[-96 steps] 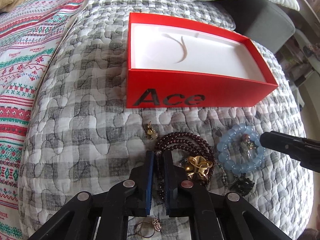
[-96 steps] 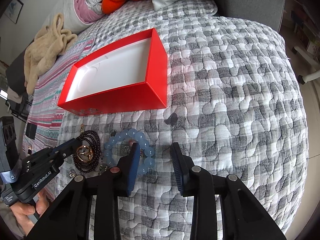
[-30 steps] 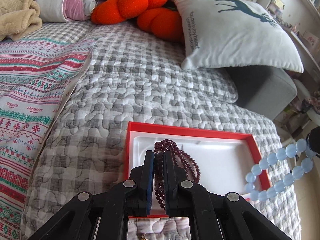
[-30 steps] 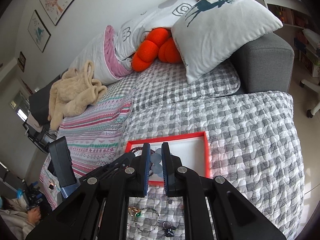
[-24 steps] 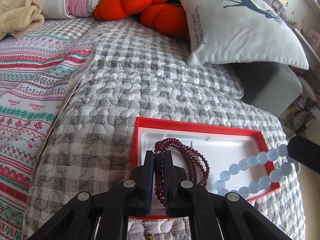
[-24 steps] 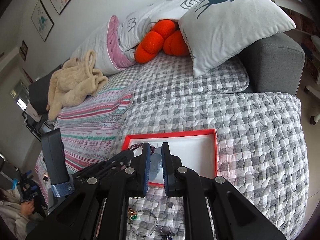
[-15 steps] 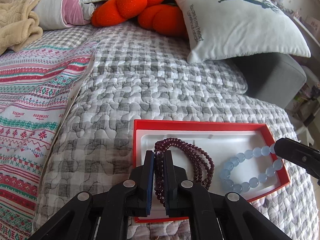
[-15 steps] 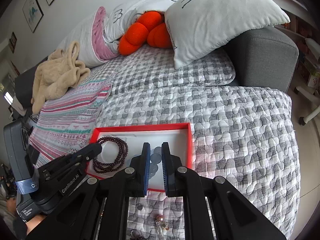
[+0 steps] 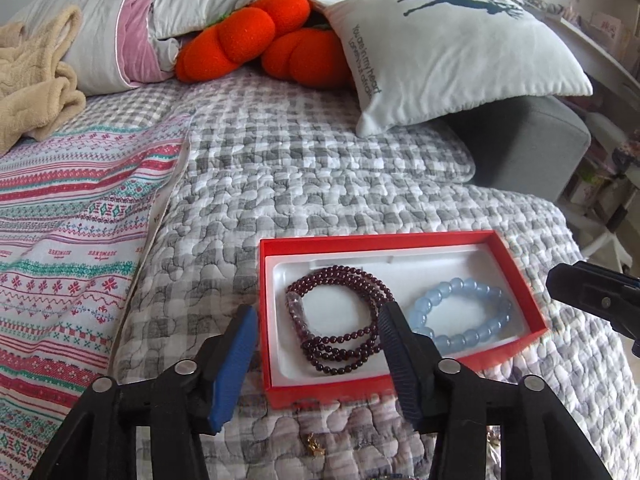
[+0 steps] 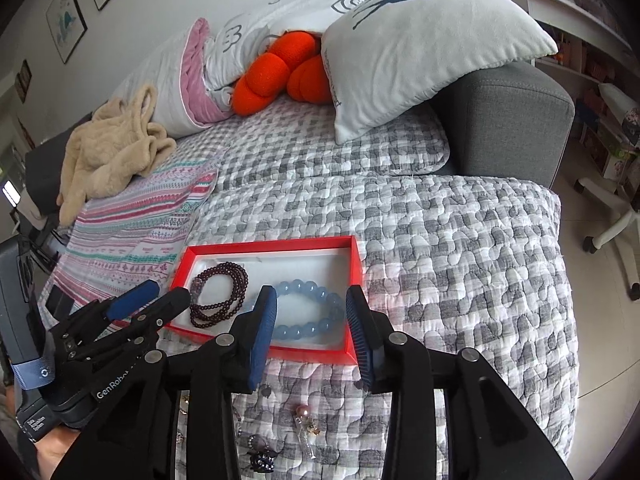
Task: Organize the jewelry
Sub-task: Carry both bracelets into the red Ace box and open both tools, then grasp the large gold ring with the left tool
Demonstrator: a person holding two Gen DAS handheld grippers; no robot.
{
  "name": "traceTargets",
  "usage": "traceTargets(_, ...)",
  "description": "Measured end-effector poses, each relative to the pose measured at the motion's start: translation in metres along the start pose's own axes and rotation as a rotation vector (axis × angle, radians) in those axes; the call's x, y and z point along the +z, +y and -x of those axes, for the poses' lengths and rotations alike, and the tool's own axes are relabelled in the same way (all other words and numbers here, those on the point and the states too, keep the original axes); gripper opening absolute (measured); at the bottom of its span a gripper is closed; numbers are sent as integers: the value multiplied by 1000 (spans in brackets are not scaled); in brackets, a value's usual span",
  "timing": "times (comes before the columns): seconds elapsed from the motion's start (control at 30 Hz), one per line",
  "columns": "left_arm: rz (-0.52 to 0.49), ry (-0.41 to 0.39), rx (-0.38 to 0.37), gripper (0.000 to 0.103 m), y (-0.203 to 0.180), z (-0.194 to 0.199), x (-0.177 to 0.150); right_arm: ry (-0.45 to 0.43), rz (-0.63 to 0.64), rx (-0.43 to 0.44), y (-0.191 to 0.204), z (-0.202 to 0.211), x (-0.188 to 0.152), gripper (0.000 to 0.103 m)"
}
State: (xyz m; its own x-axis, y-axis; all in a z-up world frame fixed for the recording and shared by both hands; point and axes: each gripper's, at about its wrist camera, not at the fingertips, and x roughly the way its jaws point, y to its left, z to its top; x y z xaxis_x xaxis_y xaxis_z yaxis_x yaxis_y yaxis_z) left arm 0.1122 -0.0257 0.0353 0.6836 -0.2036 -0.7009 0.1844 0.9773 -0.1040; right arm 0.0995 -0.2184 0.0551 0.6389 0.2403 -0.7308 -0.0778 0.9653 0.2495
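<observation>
Jewelry is partly sorted: with the garnet strand (image 9: 340, 320) and blue bracelet (image 9: 460, 312) lying inside the red box (image 9: 380, 242), our left gripper (image 9: 316, 336) and right gripper (image 10: 312, 320) hang released, so we judge the loose pieces (image 10: 304, 416) on the quilt (image 10: 460, 260) come next.

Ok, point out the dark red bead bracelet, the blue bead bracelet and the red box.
dark red bead bracelet (image 9: 340, 272), left wrist view, top strand.
blue bead bracelet (image 9: 456, 338), left wrist view, lower beads.
red box (image 10: 356, 258), right wrist view, right wall.
</observation>
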Motion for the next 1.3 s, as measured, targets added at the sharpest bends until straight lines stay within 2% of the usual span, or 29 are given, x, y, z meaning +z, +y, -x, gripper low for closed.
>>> traceTargets(0.07, 1, 1, 7, 68, 0, 8, -6, 3, 9, -10, 0, 6, -5, 40)
traceTargets(0.13, -13, 7, 19, 72, -1, 13, -13, 7, 19, -14, 1, 12, -12, 50)
traceTargets(0.2, -35, 13, 39, 77, -3, 19, -20, 8, 26, -18, 0, 17, -18, 56)
traceTargets(0.27, -51, 16, 54, 84, -4, 23, -27, 20, 34, -26, 1, 20, -25, 56)
traceTargets(0.43, -43, 64, 65, 92, 4, 27, -45, 69, 5, -54, -5, 22, -45, 58)
traceTargets(0.53, -28, 110, 55, 92, 12, 26, -55, 105, 0, -78, -8, 19, -55, 64)
traceTargets(0.67, -12, 133, 50, 92, 24, 28, -67, 170, 17, -122, -9, 12, -69, 65)
traceTargets(0.9, -104, 146, 48, 92, 26, 29, -89, 212, 55, -118, -5, 8, -85, 65)
traceTargets(1.13, -143, 178, -70, 92, 19, 23, -98, 215, 112, -153, 1, 4, -94, 65)
traceTargets(1.3, -177, 160, -125, 85, 5, 20, -96, 226, 123, -150, 2, 0, -95, 65)
